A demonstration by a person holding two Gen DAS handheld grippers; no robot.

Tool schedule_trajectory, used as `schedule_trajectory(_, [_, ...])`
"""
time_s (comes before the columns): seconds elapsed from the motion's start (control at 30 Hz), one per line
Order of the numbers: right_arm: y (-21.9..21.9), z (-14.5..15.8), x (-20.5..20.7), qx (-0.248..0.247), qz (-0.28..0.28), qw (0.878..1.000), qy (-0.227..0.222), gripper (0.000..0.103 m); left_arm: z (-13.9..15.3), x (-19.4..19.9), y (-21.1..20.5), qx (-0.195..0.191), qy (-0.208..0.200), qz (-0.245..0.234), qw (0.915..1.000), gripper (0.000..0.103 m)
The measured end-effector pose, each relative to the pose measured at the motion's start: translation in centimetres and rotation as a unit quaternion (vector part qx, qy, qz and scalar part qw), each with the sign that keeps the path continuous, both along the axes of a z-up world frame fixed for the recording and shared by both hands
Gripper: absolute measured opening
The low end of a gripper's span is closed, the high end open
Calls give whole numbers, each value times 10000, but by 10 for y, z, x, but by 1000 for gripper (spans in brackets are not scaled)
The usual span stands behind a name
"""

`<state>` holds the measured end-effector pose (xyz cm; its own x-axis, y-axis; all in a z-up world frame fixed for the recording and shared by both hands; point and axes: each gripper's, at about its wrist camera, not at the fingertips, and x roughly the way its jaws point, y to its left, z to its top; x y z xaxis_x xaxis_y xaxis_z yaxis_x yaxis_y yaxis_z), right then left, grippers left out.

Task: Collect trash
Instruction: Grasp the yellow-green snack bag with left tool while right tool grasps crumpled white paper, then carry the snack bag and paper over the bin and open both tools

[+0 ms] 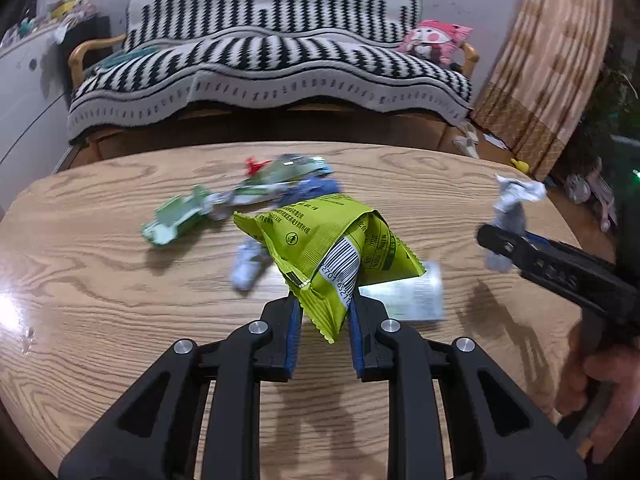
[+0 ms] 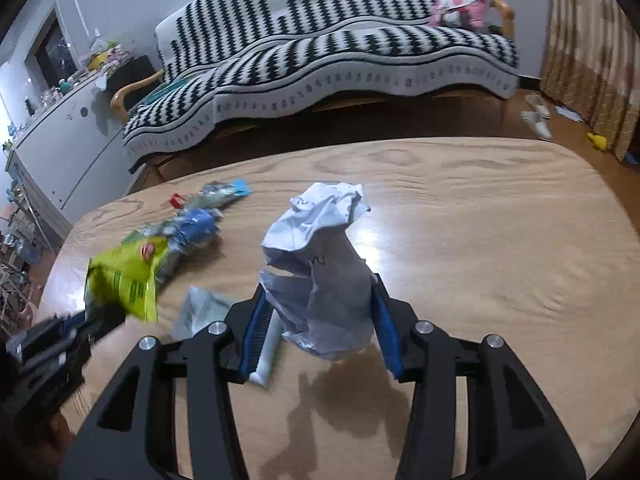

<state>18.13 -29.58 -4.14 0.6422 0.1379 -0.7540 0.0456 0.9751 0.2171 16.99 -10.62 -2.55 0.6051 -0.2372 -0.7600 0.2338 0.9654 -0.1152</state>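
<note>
Left hand-held gripper (image 1: 323, 312) clamped on the lower edge of a lime-green snack wrapper (image 1: 320, 248), lifted off the wooden tabletop (image 1: 100, 320). Barcode panel on the wrapper facing the camera, digits "2701 6271" partly legible beneath it; small black print and a circled disposal pictogram above, too fine to read.

Just beyond its fingertips: a white rectangular packet (image 1: 416, 296) to the right, a pale crumpled scrap (image 1: 246, 266) to the left. Farther ahead, a blurred row of green, blue and clear wrappers (image 1: 256, 196) with a red bit at the far end.

Right hand-held gripper (image 2: 320, 320) closed around a crumpled white paper ball (image 2: 320, 264), held above the tabletop; faint pen marks on the paper, possibly letters. White tube-like item (image 2: 268, 356) lying below its left finger.

Behind the tabletop, a sofa under a black-and-white zigzag throw (image 1: 272, 60), pink plush doll (image 1: 434, 40) at its right end.
</note>
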Motion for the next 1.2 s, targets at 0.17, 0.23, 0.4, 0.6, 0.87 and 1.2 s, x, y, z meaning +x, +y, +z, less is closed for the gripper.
schedule_trajectory(0.17, [-60, 10, -68, -219, -451, 9987, 27, 47, 9, -23, -54, -8, -44, -434, 9990, 20])
schedule_trajectory(0.23, [-88, 12, -98, -292, -682, 9972, 30, 47, 15, -40, -87, -53, -80, -738, 9972, 20])
schedule_trajectory(0.4, [-170, 17, -189, -388, -1428, 9890, 16, 48, 21, -89, -168, -106, -160, -1513, 9883, 20])
schedule_trajectory(0.6, [-268, 4, -292, -311, -2383, 9706, 138, 48, 9, -167, -282, -163, -46, -2702, 9626, 20])
schedule_trajectory(0.87, [-376, -47, -403, 163, -3486, 9332, 858, 48, -23, -255, -397, 33, 41, -3934, 9194, 20])
schedule_trajectory(1.2, [-415, -100, -443, 536, -3545, 9208, 1539, 50, -56, -289, -460, 197, 272, -4365, 8991, 20])
